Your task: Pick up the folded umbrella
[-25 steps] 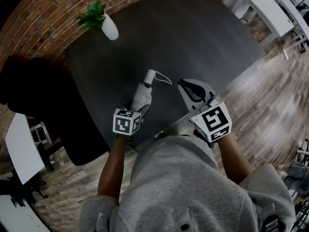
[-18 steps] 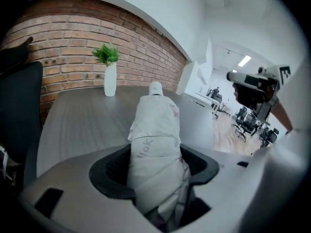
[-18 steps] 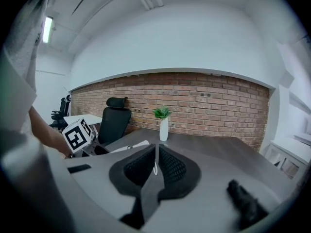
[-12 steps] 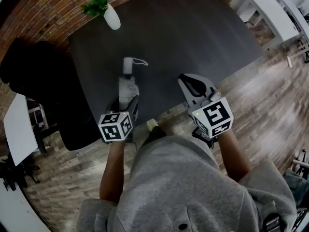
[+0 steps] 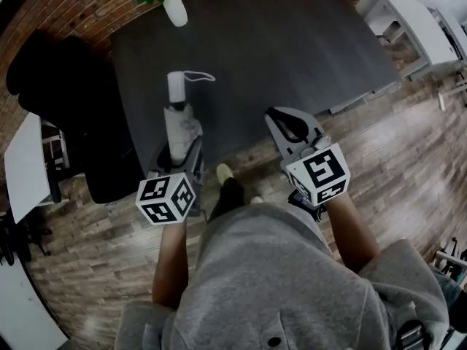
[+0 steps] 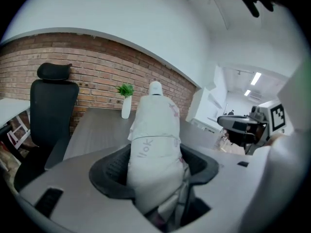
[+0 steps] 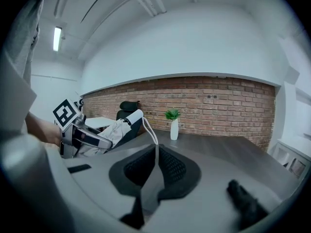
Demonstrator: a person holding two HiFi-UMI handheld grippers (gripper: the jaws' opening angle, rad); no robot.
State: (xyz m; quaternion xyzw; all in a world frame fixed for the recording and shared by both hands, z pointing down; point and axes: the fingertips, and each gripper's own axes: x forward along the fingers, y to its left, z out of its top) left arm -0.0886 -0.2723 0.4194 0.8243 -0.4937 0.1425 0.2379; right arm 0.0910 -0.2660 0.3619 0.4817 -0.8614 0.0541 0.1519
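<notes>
Grip of the left gripper [image 6: 154, 165] on the folded pale-grey fabric umbrella [image 6: 154, 130]: dark ribbed fingers [image 6: 112, 166] spread wide, pressed against both sides of the rolled cloth near its lower end. Held clear of the dark grey counter [image 5: 292, 42], tilted up and forward, rounded white handle [image 5: 176, 86] leading, thin white wrist loop [image 5: 201, 74] trailing from the handle's end. In the head view, seen over the counter's near left corner. In the right gripper view, seen in the air to the left of the counter, in front of a black high-backed office chair [image 7: 127, 106]. Faint pink print and grey lettering on the cloth, too small to read.

Right gripper [image 7: 155, 154] beside it, well apart from the umbrella, dark ribbed fingers [image 7: 172, 166] closed tip to tip with nothing between them. Left marker cube [image 5: 166, 197] and right marker cube [image 5: 318, 175], both black and white, nearest the person's grey hooded top [image 5: 277, 283].

At the counter's far edge, a slim white vase with a green plant [image 5: 175, 9], upright, close to the red brick wall [image 5: 66, 6]. Wood-plank floor [image 5: 408, 159] around the counter.
</notes>
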